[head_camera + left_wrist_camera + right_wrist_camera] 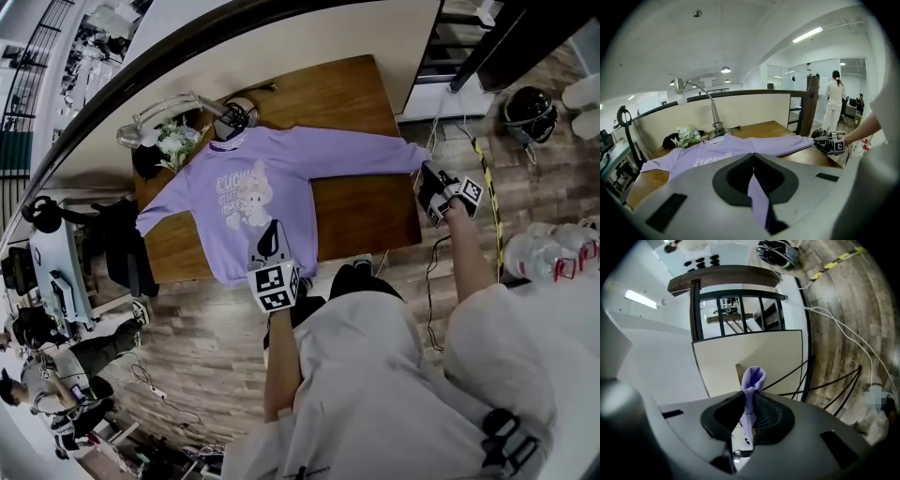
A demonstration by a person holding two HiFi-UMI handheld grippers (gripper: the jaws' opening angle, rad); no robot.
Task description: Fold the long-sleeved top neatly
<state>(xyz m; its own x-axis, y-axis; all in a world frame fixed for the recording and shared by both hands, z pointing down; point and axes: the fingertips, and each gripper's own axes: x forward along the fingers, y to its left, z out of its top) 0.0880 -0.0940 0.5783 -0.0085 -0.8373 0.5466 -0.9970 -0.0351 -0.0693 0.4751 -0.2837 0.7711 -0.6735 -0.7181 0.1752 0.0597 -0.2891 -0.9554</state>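
Observation:
A purple long-sleeved top [253, 183] with a cartoon print lies front up on the wooden table [361, 211], both sleeves spread out. My left gripper [270, 236] is at the bottom hem near the table's front edge. In the left gripper view the left gripper [753, 157] is shut on a fold of the purple hem [758, 197]. My right gripper [427, 176] is at the end of the right sleeve, past the table's right edge. In the right gripper view the right gripper [750, 397] pinches the sleeve cuff [753, 378], which sticks out beyond the jaws.
A desk lamp [173, 105], white flowers [176, 141] and a dark object [147, 161] stand near the collar at the table's back left. A helmet [530, 112], water bottles [553, 253] and a cable [433, 281] are on the floor at right. A person in white [833, 101] stands far off.

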